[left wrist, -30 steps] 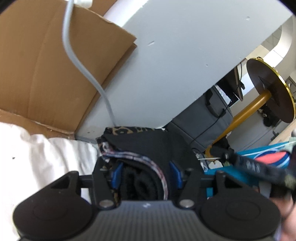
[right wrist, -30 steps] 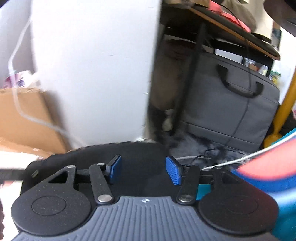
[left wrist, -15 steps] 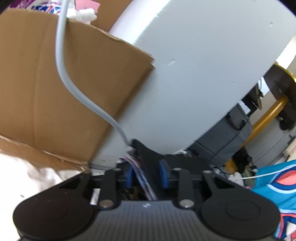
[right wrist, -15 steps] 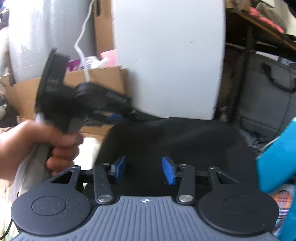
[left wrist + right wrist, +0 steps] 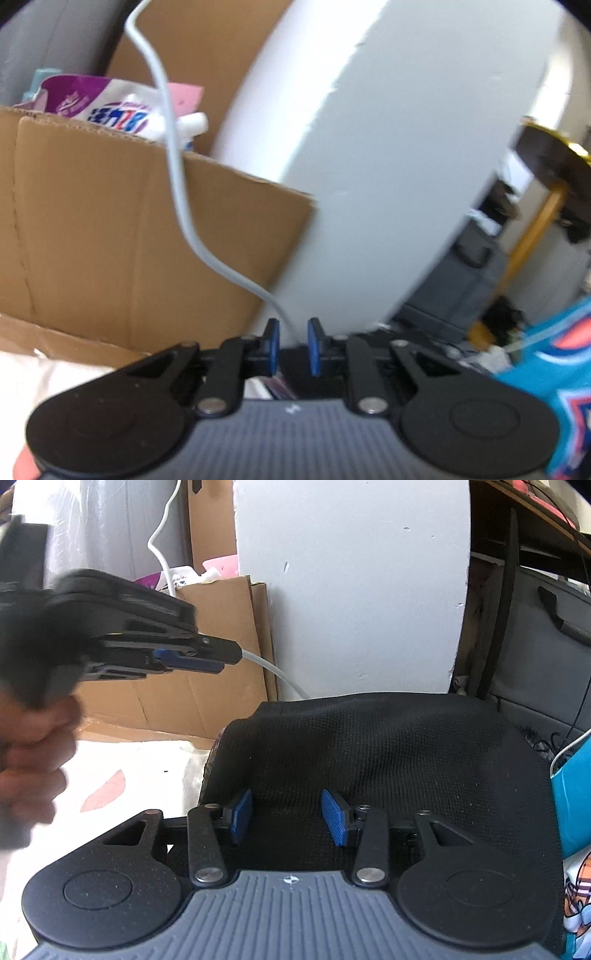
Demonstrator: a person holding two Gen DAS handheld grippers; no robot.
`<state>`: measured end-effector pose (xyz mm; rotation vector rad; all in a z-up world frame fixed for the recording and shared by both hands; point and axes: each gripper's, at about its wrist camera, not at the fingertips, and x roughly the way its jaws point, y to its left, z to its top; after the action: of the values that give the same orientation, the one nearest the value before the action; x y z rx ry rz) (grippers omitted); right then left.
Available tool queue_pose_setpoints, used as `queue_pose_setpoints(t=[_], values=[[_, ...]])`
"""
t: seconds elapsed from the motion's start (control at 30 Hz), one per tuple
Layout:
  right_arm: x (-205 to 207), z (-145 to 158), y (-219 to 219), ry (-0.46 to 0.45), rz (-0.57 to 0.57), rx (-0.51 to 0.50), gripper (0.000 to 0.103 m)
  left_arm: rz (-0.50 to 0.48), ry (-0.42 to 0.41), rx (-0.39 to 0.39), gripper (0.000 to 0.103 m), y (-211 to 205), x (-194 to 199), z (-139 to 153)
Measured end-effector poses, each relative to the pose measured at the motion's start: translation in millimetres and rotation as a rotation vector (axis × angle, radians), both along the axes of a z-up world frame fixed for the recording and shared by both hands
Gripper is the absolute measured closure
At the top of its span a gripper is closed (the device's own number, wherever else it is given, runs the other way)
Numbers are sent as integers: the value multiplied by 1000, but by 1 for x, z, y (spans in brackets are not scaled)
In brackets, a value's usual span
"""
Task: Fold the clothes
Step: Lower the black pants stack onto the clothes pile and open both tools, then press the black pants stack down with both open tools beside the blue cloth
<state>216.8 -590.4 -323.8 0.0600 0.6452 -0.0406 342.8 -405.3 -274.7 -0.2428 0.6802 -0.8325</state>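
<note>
1. Left wrist view: your left tongs (image 5: 291, 345) are raised and aimed at the cardboard box (image 5: 110, 236) and the white panel (image 5: 388, 147). The blue pads stand a narrow gap apart with nothing between them. The grey cable (image 5: 173, 177) runs behind that gap, not through it. The black garment (image 5: 306, 384) shows only as a dark sliver below the pads, apart from them. Judgement: you hold this tool up so that it clears the fold.

2. Right wrist view: your right tongs (image 5: 290, 818) sit low over the black garment (image 5: 388, 760), the pads set wide apart, with knit fabric visible between and beyond them. No fabric is pinched. The garment lies as a thick, rounded stack on the white bed sheet (image 5: 122, 775), its layered edge facing the left side.

3. Same view: the left tongs (image 5: 201, 659) appear in profile above the sheet, gripped by a hand (image 5: 33, 746), well clear of the garment.

4. Judgement: the wide setting suits taking a thick folded edge next.
</note>
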Motion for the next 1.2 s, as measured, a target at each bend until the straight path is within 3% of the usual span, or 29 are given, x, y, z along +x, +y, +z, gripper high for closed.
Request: queue_pose_setpoints(t=[0.23, 0.47, 0.63, 0.77, 1.03, 1.2], values=[[-22, 16, -6, -39, -13, 5, 54, -182, -73, 66, 88, -14, -47, -15], [-54, 21, -27, -11, -42, -90, 54, -189, -80, 98, 89, -21, -41, -23], [-72, -4, -64, 57, -173, -35, 54, -175, -78, 138, 89, -21, -40, -39], [-83, -16, -78, 90, -194, -26, 54, -165, -70, 153, 89, -23, -37, -47], [-113, -19, -84, 162, -260, -78, 54, -186, -97, 187, 89, -15, -52, -13], [-134, -5, -74, 125, -268, -74, 54, -229, -127, 185, 88, -4, -85, 7]])
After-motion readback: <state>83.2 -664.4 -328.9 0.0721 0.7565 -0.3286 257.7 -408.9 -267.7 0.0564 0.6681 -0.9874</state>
